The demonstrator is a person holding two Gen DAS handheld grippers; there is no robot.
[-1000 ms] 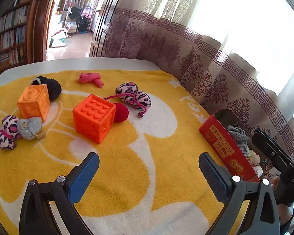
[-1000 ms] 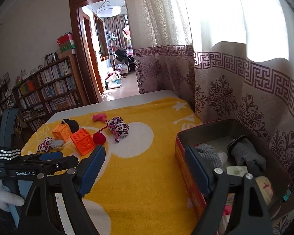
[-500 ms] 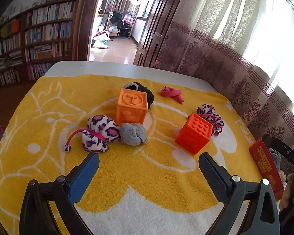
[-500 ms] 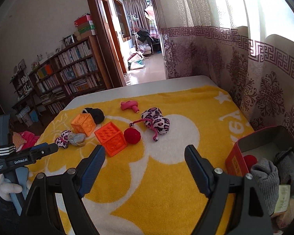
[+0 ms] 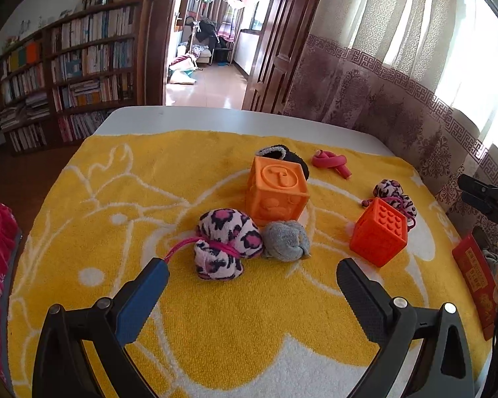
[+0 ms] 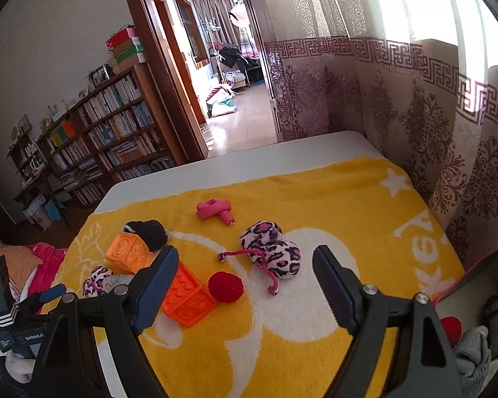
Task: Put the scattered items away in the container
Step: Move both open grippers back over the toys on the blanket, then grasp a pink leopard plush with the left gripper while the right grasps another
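Scattered on the yellow towel: a leopard-print sock bundle with a grey sock ball beside it, an orange letter cube, a black sock, a pink curler, a red-orange studded cube. My left gripper is open and empty, just short of the leopard bundle. My right gripper is open and empty, above a red ball and a second leopard bundle. The red box stands at the right edge.
A curtain hangs close along the table's right side. The white table edge shows beyond the towel. A bookshelf and an open doorway lie behind. The box holds grey socks and a red ball.
My left gripper has swung left from the box side and closed in on the leopard bundle and grey sock. My right gripper has turned left, away from the box, toward the scattered items.
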